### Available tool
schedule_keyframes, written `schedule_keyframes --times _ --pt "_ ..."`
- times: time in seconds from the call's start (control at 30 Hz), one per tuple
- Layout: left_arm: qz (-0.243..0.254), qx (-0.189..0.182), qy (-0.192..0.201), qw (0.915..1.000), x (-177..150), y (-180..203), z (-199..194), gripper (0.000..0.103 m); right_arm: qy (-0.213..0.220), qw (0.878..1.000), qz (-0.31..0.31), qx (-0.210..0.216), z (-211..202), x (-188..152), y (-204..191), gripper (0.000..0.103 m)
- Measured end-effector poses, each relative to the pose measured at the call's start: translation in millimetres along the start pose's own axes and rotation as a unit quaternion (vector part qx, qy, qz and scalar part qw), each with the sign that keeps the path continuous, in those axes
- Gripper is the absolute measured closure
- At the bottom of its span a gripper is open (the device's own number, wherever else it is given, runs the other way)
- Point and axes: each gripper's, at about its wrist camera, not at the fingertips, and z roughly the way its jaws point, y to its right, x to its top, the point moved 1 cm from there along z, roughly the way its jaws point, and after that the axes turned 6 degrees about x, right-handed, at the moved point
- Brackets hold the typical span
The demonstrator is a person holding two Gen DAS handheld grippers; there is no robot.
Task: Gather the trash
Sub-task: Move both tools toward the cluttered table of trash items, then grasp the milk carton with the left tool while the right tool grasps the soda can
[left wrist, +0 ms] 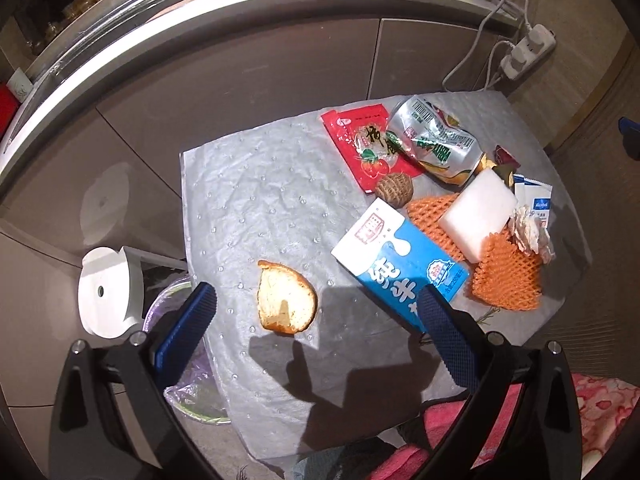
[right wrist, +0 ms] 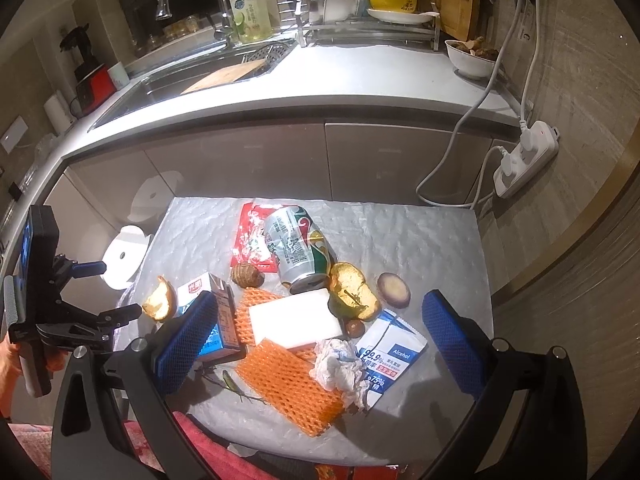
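Our left gripper (left wrist: 316,312) and right gripper (right wrist: 320,344) both hover with jaws wide and empty above the mat (left wrist: 248,208). We judge collecting barely begun: the peel (left wrist: 286,298), milk carton (left wrist: 400,264), can (right wrist: 298,254), foam net (right wrist: 288,384) and tissue (right wrist: 340,368) all lie there, while the lined bin (left wrist: 180,360) waits beside the mat's left edge.

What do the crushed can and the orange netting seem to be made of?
The crushed can looks like thin printed metal: shiny silver skin, dented. The orange netting seems soft foam mesh, matte, with an open diamond lattice, though plastic is possible.
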Motion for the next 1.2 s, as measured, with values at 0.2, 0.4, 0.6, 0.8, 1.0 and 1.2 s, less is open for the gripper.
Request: schedule_keyframes --times 0.2,0.4,0.6,0.8,1.0,1.2 --pt "0.010 0.003 0.011 0.9999 7.2 10.2 -6.0 0.007 0.004 1.000 -0.001 0.000 -0.4 2.6 -0.9 0.002" --pt "0.006 -0.004 0.011 0.9999 7.9 12.8 -8.1 0.007 0.002 1.000 -0.002 0.000 1.2 4.1 -1.9 0.002" --pt "0.004 -0.004 0.011 0.9999 7.7 14.8 -9.2 0.007 0.002 1.000 -0.005 0.001 1.9 5.2 -3.9 0.002" --pt "-0.001 -0.006 0.010 0.9999 9.7 19.5 -11.2 0.007 0.002 1.000 -0.005 0.001 2.0 5.2 -3.9 0.002" --pt "-0.005 -0.006 0.008 0.9999 12.7 26.2 -12.1 0.007 0.002 1.000 -0.001 0.000 0.8 2.1 -0.2 0.002" --pt "-0.021 -0.010 -0.007 0.9997 17.9 29.7 -7.8 0.007 0.002 1.000 0.007 -0.003 -0.6 -0.5 6.5 0.002"
